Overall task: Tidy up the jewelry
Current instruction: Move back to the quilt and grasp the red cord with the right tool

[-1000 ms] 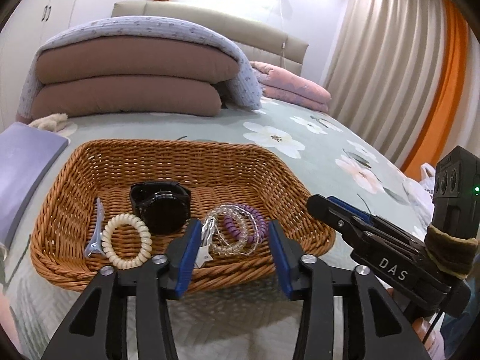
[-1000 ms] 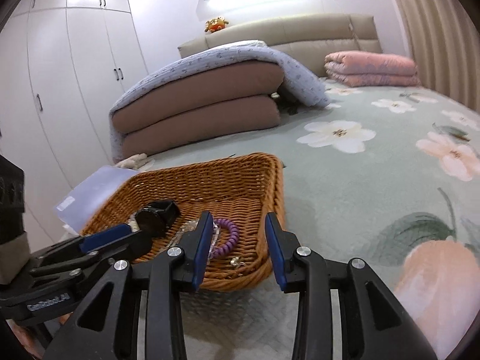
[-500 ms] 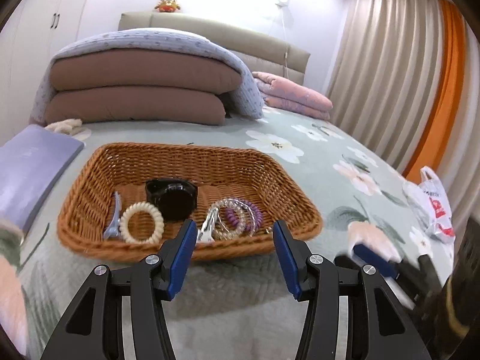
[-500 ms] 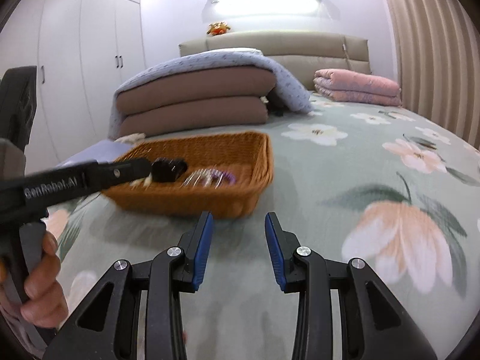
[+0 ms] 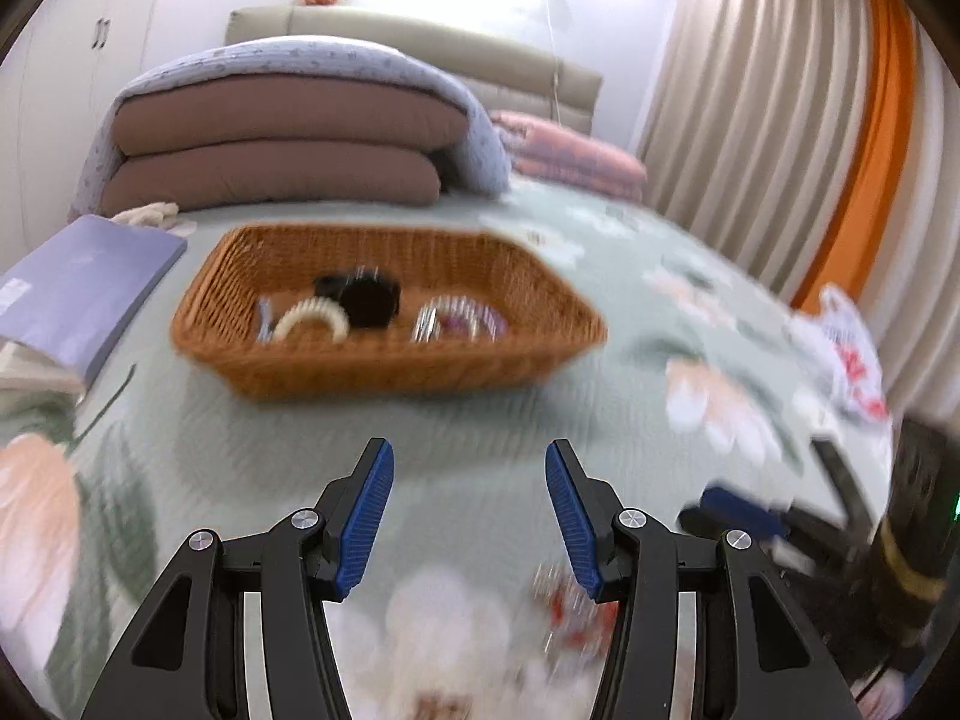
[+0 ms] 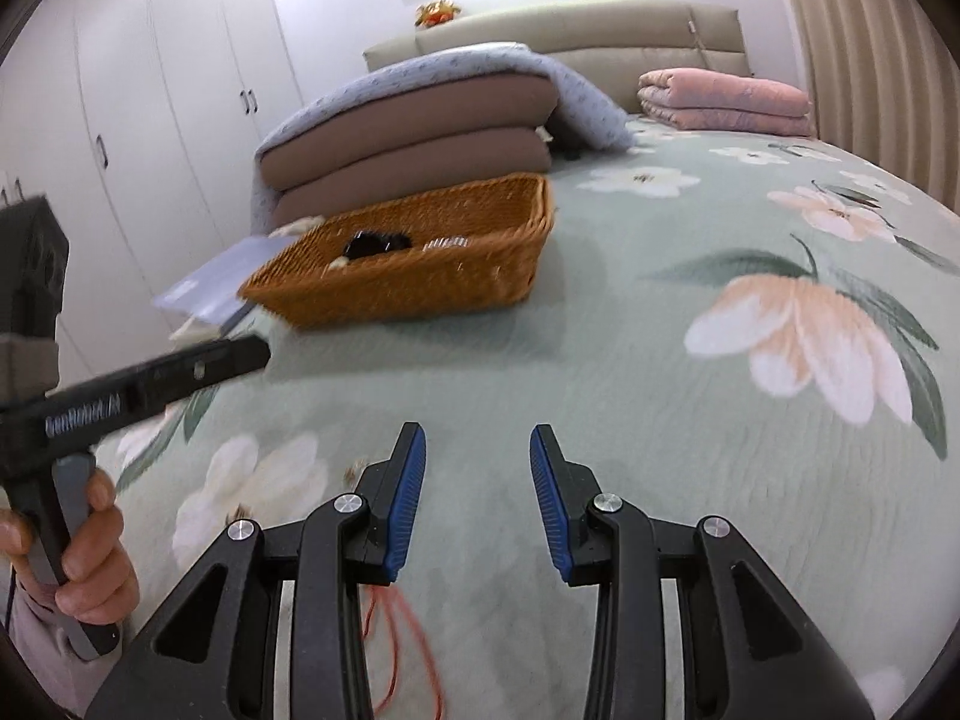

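Observation:
A brown wicker basket (image 5: 384,372) (image 6: 420,282) sits on the floral bedspread. It holds a black watch (image 5: 360,297), a cream coil hair tie (image 5: 312,319), a blue clip (image 5: 264,318) and bead bracelets (image 5: 456,321). My left gripper (image 5: 468,510) is open and empty, well in front of the basket; it also shows in the right wrist view (image 6: 150,384). A blurred red and silver piece of jewelry (image 5: 570,612) lies on the bed by its right finger. My right gripper (image 6: 477,492) is open and empty. A red cord (image 6: 402,654) lies under its left finger.
Folded brown and blue quilts (image 5: 288,150) and pink bedding (image 5: 570,156) lie behind the basket. A lavender book (image 5: 78,294) lies at its left. A white and red plastic bag (image 5: 846,354) is at the bed's right edge. Curtains (image 5: 780,120) hang on the right.
Both grippers have pulled back from the basket toward the near part of the bed. The red cord and red jewelry have come into view beneath them. Both stay open.

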The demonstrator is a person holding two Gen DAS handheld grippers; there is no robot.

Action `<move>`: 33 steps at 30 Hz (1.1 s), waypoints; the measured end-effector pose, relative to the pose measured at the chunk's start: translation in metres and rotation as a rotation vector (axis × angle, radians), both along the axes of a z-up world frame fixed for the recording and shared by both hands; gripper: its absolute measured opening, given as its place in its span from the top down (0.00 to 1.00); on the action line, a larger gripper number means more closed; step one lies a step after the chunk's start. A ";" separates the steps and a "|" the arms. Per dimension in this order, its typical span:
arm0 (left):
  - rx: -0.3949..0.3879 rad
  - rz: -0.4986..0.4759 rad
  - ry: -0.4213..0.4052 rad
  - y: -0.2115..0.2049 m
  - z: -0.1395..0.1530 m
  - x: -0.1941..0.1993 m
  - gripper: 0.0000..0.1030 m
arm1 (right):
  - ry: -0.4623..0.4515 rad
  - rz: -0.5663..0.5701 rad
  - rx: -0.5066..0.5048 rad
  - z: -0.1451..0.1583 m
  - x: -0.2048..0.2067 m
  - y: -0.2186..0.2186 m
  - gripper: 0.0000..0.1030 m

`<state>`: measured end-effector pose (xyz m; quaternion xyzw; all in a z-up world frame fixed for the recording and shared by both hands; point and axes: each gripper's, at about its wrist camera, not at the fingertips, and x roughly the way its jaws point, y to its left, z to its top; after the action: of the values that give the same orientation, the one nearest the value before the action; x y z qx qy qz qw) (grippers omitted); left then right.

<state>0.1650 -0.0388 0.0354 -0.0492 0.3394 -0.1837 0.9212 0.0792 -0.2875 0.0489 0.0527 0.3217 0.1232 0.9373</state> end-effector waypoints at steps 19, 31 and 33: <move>0.208 -0.196 0.163 -0.002 -0.048 -0.065 0.48 | 0.173 0.138 -0.148 -0.027 -0.015 0.052 0.62; 0.265 -0.185 0.166 -0.002 -0.053 -0.071 0.48 | 0.178 0.001 -0.191 -0.021 -0.028 0.019 0.95; 0.265 -0.182 0.166 -0.002 -0.053 -0.070 0.48 | 0.169 -0.037 -0.190 -0.018 -0.031 0.006 0.95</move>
<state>0.0947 -0.0413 -0.0177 0.0886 0.4388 -0.2152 0.8680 0.0477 -0.2811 0.0312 -0.0205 0.4086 0.0700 0.9098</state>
